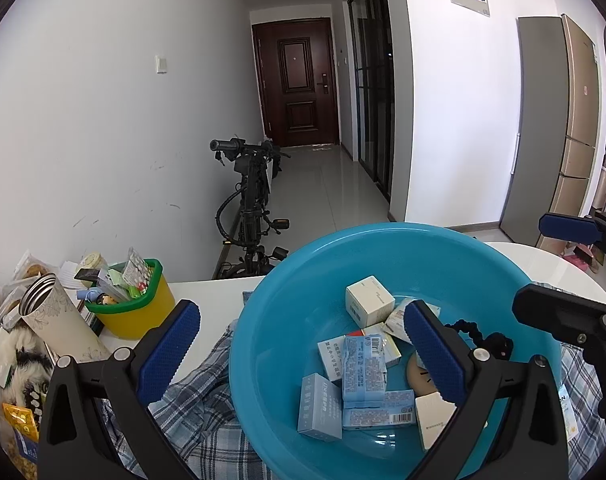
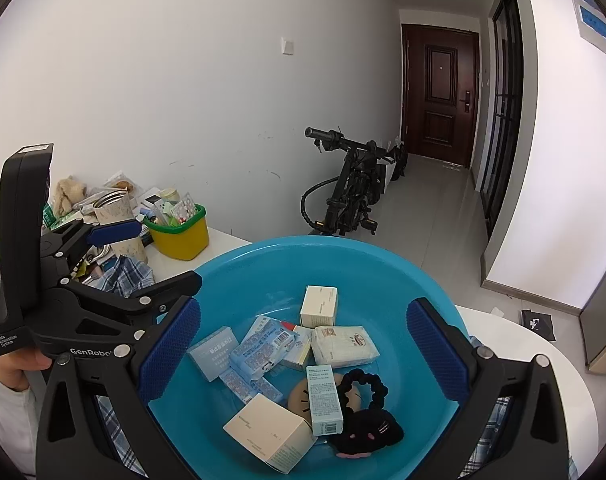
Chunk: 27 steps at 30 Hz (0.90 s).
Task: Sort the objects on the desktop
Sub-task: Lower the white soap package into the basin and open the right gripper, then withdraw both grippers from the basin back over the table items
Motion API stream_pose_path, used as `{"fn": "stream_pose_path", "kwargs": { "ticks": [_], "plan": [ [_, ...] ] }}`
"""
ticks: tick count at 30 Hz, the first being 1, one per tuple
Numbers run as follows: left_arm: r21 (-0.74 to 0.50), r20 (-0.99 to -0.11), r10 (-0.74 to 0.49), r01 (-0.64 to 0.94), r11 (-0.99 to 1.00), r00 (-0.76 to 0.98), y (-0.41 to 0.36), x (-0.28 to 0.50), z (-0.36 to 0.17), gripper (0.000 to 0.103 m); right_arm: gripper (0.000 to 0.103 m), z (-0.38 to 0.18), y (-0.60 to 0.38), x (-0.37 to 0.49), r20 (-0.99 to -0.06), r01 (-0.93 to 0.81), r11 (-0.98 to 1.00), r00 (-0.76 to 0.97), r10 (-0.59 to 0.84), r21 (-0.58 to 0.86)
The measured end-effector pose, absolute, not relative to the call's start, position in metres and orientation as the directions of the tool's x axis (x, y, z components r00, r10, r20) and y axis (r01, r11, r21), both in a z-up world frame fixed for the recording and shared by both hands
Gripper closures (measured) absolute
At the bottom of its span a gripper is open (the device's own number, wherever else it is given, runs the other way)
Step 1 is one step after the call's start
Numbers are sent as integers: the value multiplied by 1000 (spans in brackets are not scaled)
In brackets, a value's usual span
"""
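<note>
Both claws, the left claw [image 1: 301,354] and the right claw [image 2: 303,350], were wide and held nothing over the blue bowl [image 2: 239,264] low in the frame, so a good next grab looked like one small box [image 2: 319,306], squeezed gently.

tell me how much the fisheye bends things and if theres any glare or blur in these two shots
Left wrist view: dark corners, the door and fridge edges bow outward, the floor tiles gleam with daylight, and the blue basin is sharp. Right wrist view: the same dark corners, the wall corner at right curves strongly, the box print in the basin stays readable, and there is no motion blur.
</note>
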<state>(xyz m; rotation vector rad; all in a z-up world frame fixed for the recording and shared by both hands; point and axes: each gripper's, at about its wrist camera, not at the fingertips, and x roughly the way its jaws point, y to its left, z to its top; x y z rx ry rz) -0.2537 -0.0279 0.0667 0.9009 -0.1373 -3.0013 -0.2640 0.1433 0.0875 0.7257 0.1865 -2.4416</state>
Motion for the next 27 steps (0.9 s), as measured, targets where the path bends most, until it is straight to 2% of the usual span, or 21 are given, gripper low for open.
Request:
{"fn": "stream_pose_path", "kwargs": {
  "ticks": [27],
  "plan": [
    [46,-560,11,-44,-998,-829,-25,-254,69,0,0,88,143,-262,-550,586,-810,-667,-503,31]
  ]
}}
